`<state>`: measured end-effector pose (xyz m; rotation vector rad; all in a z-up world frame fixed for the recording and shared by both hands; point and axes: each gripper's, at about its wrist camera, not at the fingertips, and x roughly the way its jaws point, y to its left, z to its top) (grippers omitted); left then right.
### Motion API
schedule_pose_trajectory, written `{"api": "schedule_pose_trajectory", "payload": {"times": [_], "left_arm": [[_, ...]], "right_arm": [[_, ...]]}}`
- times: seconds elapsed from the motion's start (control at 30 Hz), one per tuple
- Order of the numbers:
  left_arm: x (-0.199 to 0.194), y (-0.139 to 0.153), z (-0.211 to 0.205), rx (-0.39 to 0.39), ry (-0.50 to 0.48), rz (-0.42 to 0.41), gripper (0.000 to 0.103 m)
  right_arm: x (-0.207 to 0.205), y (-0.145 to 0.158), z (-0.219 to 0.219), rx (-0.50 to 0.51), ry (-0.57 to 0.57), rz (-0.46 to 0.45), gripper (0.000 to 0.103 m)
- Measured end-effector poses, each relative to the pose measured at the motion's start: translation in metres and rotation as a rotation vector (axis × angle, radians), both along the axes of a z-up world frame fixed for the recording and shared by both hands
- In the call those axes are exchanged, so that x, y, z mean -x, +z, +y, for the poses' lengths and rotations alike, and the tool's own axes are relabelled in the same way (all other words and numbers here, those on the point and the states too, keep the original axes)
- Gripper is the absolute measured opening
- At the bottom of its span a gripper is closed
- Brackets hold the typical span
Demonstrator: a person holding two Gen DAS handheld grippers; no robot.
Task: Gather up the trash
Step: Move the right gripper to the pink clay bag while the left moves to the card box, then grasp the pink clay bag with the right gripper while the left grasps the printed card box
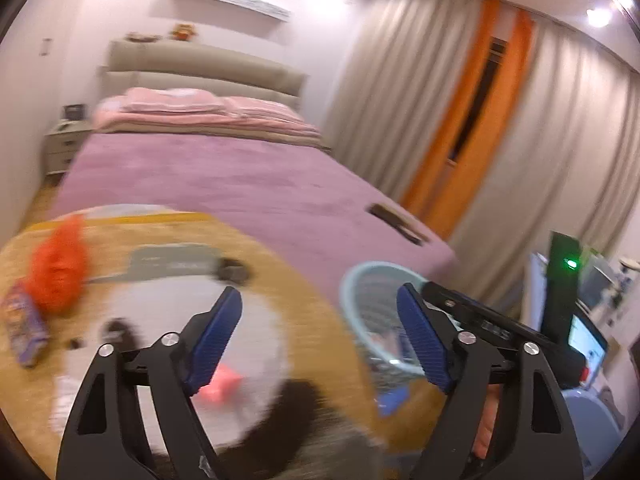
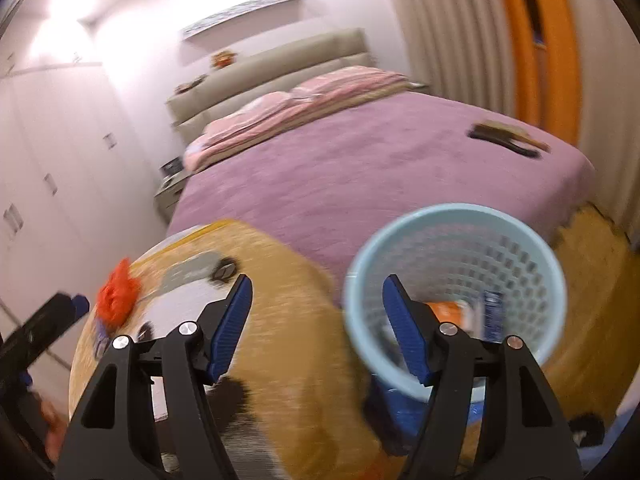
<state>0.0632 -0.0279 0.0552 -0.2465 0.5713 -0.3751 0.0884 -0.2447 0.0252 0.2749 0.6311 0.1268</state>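
A light blue mesh waste basket (image 2: 456, 292) stands on the floor by the bed's foot, with an orange and a blue wrapper inside; it also shows in the left wrist view (image 1: 380, 320). On the round yellow rug (image 1: 280, 280) lie an orange crumpled bag (image 1: 58, 268), a purple packet (image 1: 24, 330), a pink scrap (image 1: 220, 386) and a blue scrap (image 1: 394, 398). My left gripper (image 1: 320, 340) is open and empty above the rug. My right gripper (image 2: 318, 328) is open and empty, its right finger in front of the basket. The orange bag shows in the right wrist view (image 2: 118, 296).
A bed with a purple cover (image 1: 224, 184) fills the middle, with a dark brush (image 2: 506, 138) on its corner. Curtains (image 1: 560, 140) hang at the right. A nightstand (image 1: 64, 144) stands far left. A laptop (image 1: 586, 346) sits at the right edge. White wardrobes (image 2: 52, 168) line the left.
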Motion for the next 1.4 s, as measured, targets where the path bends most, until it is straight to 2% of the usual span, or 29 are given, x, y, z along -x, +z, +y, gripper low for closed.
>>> {"api": "schedule_pose_trajectory", "payload": {"times": [0.13,0.27,0.37,0.53,0.67,0.8,0.9,0.97,1.07,1.2,1.4], "left_arm": [[0.007,-0.002,0.054,-0.035,0.153,0.013,0.086],[0.008,-0.01,0.112,-0.035,0.29,0.054,0.086],[0.006,-0.023,0.158,-0.049,0.434,0.104,0.086],[-0.001,-0.045,0.223,0.027,0.554,0.18,0.086],[-0.017,-0.065,0.235,0.053,0.518,0.253,0.086],[-0.037,-0.082,0.232,0.034,0.517,0.309,0.086],[-0.05,-0.093,0.232,0.003,0.538,0.343,0.086],[-0.059,-0.099,0.23,-0.013,0.544,0.363,0.085],[-0.063,-0.099,0.226,-0.066,0.55,0.355,0.084],[-0.065,-0.098,0.222,-0.123,0.558,0.351,0.075],[-0.061,-0.099,0.223,-0.124,0.552,0.339,0.069]], "right_arm": [[-0.001,0.0,0.048,0.044,0.099,-0.022,0.068],[-0.003,-0.006,0.091,0.075,0.18,-0.02,0.068],[-0.005,-0.013,0.12,0.094,0.24,-0.012,0.069],[-0.007,-0.035,0.163,0.134,0.322,0.003,0.069],[-0.01,-0.053,0.186,0.165,0.355,0.025,0.069],[-0.01,-0.066,0.195,0.199,0.355,0.044,0.071],[-0.013,-0.07,0.196,0.209,0.356,0.062,0.076],[-0.016,-0.072,0.196,0.206,0.361,0.074,0.084],[-0.021,-0.08,0.195,0.195,0.378,0.128,0.085],[-0.028,-0.089,0.196,0.185,0.401,0.201,0.087],[-0.024,-0.091,0.209,0.259,0.42,0.185,0.087]]}}
